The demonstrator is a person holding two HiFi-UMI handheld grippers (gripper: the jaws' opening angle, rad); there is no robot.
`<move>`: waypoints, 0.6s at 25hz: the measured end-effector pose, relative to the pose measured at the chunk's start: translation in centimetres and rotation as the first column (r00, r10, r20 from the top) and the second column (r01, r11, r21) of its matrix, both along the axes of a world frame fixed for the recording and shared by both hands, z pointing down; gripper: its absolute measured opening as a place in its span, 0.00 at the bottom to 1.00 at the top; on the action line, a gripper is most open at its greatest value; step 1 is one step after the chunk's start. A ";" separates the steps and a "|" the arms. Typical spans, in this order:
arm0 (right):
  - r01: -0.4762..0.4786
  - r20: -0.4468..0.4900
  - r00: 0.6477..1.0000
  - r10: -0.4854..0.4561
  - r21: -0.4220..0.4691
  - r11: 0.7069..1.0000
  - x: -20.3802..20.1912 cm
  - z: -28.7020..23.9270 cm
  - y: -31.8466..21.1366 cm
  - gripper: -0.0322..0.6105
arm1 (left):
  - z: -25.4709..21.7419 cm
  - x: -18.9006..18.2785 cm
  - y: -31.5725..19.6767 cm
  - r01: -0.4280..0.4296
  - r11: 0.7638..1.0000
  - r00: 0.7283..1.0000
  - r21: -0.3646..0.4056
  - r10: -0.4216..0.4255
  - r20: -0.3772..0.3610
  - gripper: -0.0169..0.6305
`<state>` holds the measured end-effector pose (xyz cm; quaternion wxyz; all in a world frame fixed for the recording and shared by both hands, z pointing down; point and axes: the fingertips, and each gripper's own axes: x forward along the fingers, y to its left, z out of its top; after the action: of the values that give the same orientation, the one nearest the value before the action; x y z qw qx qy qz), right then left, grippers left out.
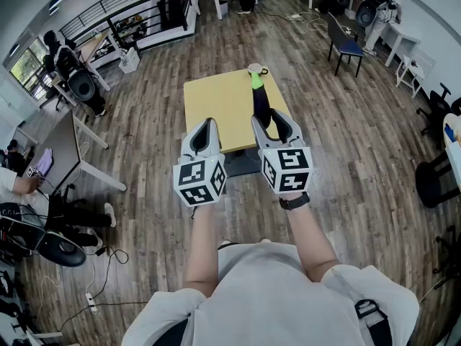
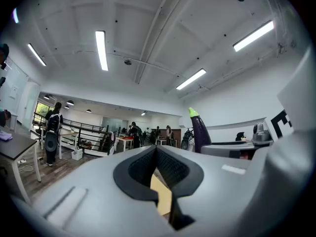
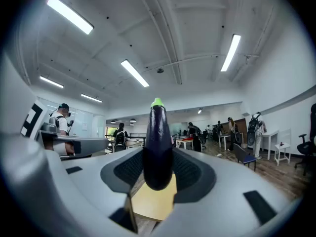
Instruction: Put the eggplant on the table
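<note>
Eggplant lower end hidden behind right tongs in head view, table near edge covered by left tongs & right tongs, cup at far edge too small to tell contents, table just a sliver in left gripper view, bg people too small to make out

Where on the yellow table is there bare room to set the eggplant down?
Most of the yellow square tabletop is bare: the wide patch from its left edge across to the dark purple eggplant held upright in the right hand-held gripper. Only the far right corner is taken, by a small pale cup.
</note>
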<state>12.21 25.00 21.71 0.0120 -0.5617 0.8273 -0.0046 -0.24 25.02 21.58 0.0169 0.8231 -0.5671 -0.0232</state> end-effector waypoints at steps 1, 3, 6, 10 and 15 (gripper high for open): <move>-0.002 0.013 1.000 0.002 -0.002 1.000 0.2 0.2 0.1 0.34 | 0.2 0.3 0.1 -0.005 1.000 1.000 -0.001 0.005 0.009 0.04; -0.002 0.033 0.999 0.002 -0.008 1.000 0.6 0.6 0.2 0.34 | 0.7 0.9 0.2 -0.011 1.000 1.000 -0.007 0.012 0.022 0.04; 0.016 0.044 0.999 -0.015 -0.019 1.000 0.7 1.3 0.1 0.34 | 1.3 1.2 0.1 -0.003 1.000 1.000 -0.021 0.003 0.027 0.04; 0.014 0.065 0.998 -0.011 -0.032 0.999 2.0 1.9 -0.9 0.34 | 1.4 1.8 -0.6 0.011 1.000 0.999 -0.023 -0.010 0.031 0.04; -0.008 0.081 0.997 0.012 -0.053 0.999 3.3 3.2 -3.8 0.34 | 2.5 2.3 -3.3 0.004 0.999 1.000 -0.034 -0.004 0.024 0.04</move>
<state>15.50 21.23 24.87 0.0309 -0.5652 0.8229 -0.0491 2.04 21.68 24.12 0.0241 0.8218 -0.5692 -0.0035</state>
